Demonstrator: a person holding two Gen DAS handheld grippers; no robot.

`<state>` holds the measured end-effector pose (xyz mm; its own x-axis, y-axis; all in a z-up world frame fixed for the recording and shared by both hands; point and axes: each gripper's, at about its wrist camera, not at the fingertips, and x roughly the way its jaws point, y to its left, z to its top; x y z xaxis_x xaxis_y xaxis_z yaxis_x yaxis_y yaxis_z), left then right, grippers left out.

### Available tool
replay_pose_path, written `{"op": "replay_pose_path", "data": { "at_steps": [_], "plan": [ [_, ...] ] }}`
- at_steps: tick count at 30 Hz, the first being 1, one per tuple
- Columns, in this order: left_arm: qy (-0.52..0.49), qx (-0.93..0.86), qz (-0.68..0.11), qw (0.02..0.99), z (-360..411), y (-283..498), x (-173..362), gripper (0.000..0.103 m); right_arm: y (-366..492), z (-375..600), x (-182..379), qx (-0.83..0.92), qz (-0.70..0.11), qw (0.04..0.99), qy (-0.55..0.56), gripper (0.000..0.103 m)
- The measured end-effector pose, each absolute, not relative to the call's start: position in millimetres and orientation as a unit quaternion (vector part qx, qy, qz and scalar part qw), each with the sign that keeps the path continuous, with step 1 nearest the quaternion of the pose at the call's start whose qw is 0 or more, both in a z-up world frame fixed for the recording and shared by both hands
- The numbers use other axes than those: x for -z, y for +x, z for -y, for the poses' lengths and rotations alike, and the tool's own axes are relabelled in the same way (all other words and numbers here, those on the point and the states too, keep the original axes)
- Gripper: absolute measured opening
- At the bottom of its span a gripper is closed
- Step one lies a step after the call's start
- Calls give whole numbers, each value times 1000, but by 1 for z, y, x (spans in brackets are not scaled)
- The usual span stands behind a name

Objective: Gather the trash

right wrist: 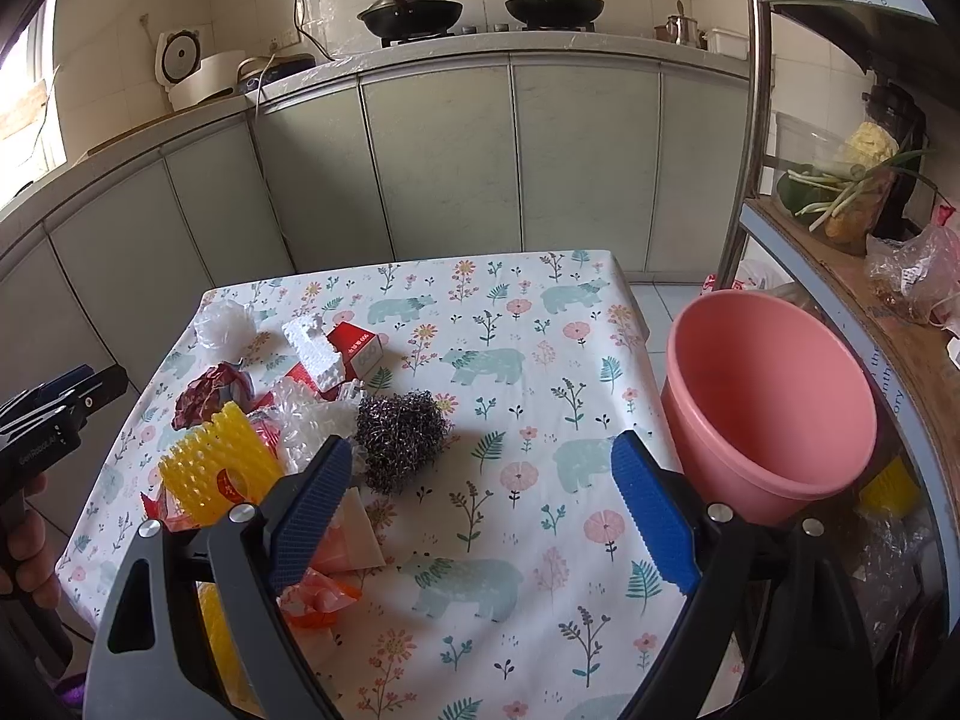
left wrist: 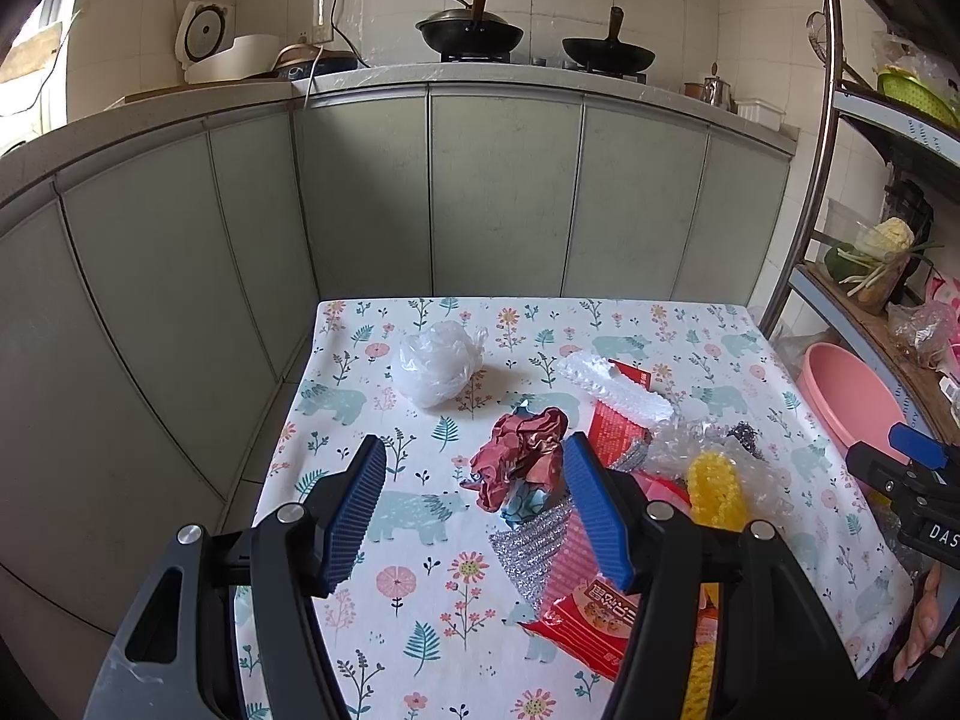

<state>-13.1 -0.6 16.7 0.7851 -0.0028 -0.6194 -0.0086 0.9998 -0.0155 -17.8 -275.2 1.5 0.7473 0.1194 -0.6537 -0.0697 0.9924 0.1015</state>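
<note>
Trash lies on a floral-cloth table (left wrist: 420, 648) (right wrist: 540, 324). My left gripper (left wrist: 474, 480) is open above the table, its jaws on either side of a crumpled red foil wrapper (left wrist: 519, 456) (right wrist: 201, 399). Nearby lie a white plastic bag ball (left wrist: 438, 369) (right wrist: 225, 324), a white foam piece (left wrist: 612, 390) (right wrist: 315, 351), a red snack packet (left wrist: 591, 612), a yellow foam net (left wrist: 714, 489) (right wrist: 213, 468), bubble wrap (right wrist: 312, 426) and a steel wool scourer (right wrist: 402, 438). My right gripper (right wrist: 480, 474) is open and empty, right of the scourer. A pink bucket (right wrist: 768, 408) (left wrist: 846, 396) stands at the table's right edge.
Grey kitchen cabinets (left wrist: 498, 192) run behind the table, with woks (left wrist: 471, 30) and a rice cooker (left wrist: 207, 39) on the counter. A metal shelf rack (right wrist: 744, 120) with vegetables and bags stands on the right, close to the bucket.
</note>
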Motion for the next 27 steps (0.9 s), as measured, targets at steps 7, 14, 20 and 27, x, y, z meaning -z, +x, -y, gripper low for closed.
{"op": "replay_pose_path", "data": {
  "at_steps": [7,14,20,27],
  "plan": [
    [-7,-1,-325,946,3,-15,-17,61,-19,277,-2,-51,-350,935,36,89],
    [-6,1,-322,947,4,-17,-17,61,-21,277,-4,-52,-347,936,38,89],
    [-6,3,-320,947,3,-18,-18,61,-21,280,-5,-56,-347,935,48,89],
    [-5,3,-319,948,3,-19,-18,61,-20,281,-6,-63,-347,934,53,89]
  ]
}}
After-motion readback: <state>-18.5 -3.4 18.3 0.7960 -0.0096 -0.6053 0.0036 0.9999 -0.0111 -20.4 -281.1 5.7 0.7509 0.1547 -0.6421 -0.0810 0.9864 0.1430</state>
